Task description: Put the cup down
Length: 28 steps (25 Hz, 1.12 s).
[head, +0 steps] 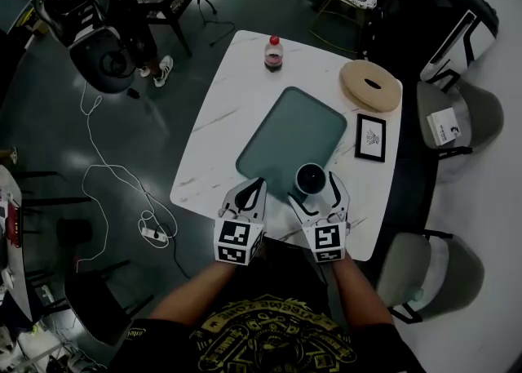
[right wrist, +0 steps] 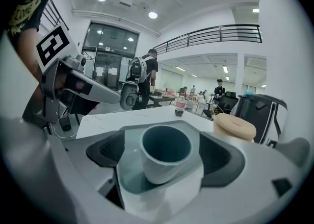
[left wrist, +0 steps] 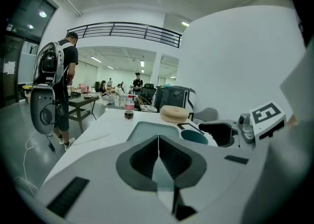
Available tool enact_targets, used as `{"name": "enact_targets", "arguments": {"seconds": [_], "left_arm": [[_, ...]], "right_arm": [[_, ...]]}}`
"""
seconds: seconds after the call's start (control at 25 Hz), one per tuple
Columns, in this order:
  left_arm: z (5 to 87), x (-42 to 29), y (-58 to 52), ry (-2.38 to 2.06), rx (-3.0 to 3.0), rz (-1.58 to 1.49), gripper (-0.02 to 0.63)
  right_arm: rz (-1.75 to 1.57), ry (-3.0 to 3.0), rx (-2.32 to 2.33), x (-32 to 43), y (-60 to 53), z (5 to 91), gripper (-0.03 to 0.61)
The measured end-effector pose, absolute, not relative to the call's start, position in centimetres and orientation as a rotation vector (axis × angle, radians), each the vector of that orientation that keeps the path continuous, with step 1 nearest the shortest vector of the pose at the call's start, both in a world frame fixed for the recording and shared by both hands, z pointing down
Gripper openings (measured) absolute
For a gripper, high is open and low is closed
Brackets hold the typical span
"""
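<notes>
cup (head: 311,177): upright on near corner of tray (head: 294,130) on table (head: 228,94) | right gripper (head: 316,192): jaws wide apart either side of cup, not pressing it | left gripper (head: 252,189): jaws together, empty

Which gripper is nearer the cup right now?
Right. The right gripper has its fingers apart on either side of the cup, not touching it. The left gripper is off to the cup's left, its fingers together and empty.
</notes>
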<state>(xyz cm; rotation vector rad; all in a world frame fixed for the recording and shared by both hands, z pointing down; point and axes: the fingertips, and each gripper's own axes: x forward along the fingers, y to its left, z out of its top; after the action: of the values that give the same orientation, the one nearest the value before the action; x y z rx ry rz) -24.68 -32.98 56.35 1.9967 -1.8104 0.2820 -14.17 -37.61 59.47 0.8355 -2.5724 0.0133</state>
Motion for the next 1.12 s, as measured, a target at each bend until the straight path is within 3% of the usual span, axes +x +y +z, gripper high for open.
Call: {"name": "enact_targets", "arguments": {"seconds": [0.56, 1.12], "left_arm": [[52.3, -23.0, -29.4, -1.802, 2.107, 0.204, 0.012], [48.8, -21.5, -24.0, -1.8, 2.174, 0.164, 0.012]], "right_arm": [[0.078, -2.618, 1.025, -12.7, -33.9, 52.6, 0.457], [0.146, -2.621, 1.188, -10.2, -26.6, 48.5, 0.023]]}}
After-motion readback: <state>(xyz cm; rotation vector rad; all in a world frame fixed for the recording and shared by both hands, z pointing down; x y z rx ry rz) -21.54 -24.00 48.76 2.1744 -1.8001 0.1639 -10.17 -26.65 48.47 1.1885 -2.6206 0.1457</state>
